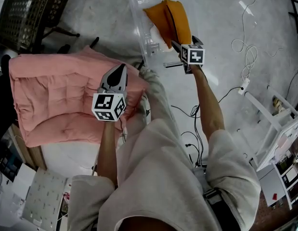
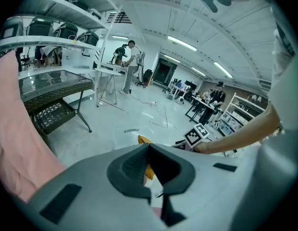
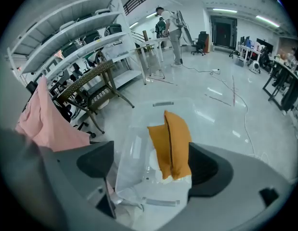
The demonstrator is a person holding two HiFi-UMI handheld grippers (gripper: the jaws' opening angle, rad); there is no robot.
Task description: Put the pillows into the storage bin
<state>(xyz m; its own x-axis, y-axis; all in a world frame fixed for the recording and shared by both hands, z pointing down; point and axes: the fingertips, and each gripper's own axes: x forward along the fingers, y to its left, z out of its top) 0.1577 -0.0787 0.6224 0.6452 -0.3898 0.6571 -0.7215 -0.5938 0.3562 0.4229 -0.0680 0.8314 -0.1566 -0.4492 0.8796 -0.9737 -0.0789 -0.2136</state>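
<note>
Left gripper point(image 1: 121, 70): jaws pressed together, tips meeting, nothing pinched between them. It hangs to the left of the storage bin point(image 1: 139, 13), over the edge of the pink pillow point(image 1: 57, 95) that lies nearest the bin; contact with the fabric cannot be judged. Pink pillow: large, quilted, entirely outside the bin on its left, with one corner close to the bin's near left corner. In the left gripper view the same pillow point(image 2: 19, 143) fills the left margin, and the bin side lies ahead, past the closed tips. Storage bin: clear plastic, lid off, standing on the grey floor point(image 1: 91, 32). Orange pillow point(image 1: 170, 20): already inside the bin, standing on edge and leaning toward the bin's right wall, its top above the rim. Right gripper point(image 1: 185, 42): at the bin's near right corner, angled steeply down into it, jaws spread wide. In the right gripper view the orange pillow point(image 3: 173, 143) stands between the open jaws, nearer the right-hand one and well apart from the left-hand one; neither pad presses on it, so no grip. The bin's clear wall point(image 3: 134, 143) shows between the jaws to the left of the pillow. To the right of the bin, white cables point(image 1: 245, 47) trail across the floor, and further right stands a white frame point(image 1: 278, 124).
</note>
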